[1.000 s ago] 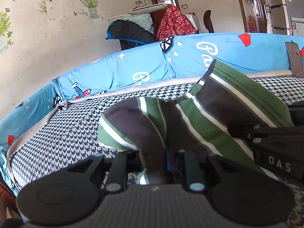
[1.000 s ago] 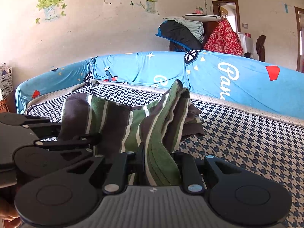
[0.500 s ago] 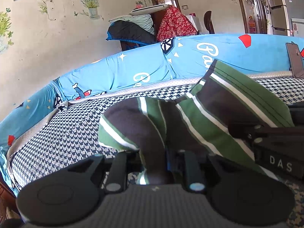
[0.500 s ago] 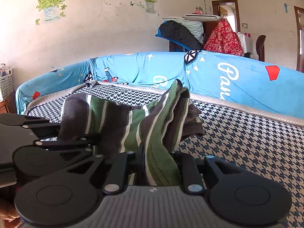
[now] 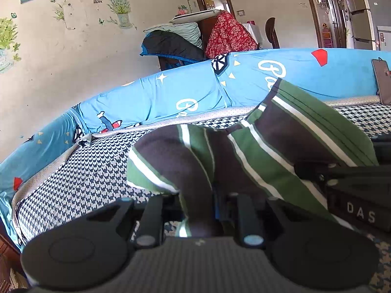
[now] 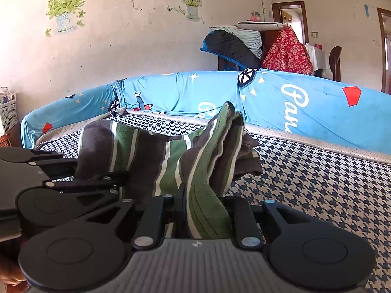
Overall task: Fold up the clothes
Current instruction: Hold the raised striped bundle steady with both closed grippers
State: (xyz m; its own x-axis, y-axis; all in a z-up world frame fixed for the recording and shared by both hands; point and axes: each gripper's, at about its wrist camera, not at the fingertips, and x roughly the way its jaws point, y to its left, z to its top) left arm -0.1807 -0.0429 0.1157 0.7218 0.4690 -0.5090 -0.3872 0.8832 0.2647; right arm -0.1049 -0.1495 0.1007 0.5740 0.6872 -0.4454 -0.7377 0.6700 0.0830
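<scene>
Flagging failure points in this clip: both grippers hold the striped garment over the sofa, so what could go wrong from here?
1. The right gripper pinches a bunched, layered edge of the striped garment; a layer might slip free.
2. The left gripper grips a narrow twisted part, so the fold may come out skewed.
3. The phone leaning on the sofa back could get knocked over.

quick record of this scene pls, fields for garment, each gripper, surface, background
garment: green, brown and white striped cloth, bunched and lifted off the surface
left gripper: shut on the cloth's edge
right gripper: shut on a green fold of the cloth
surface: houndstooth cover of a sofa with blue backrest
background: phone propped against the backrest; pile of bedding behind; plant stickers on wall
</scene>
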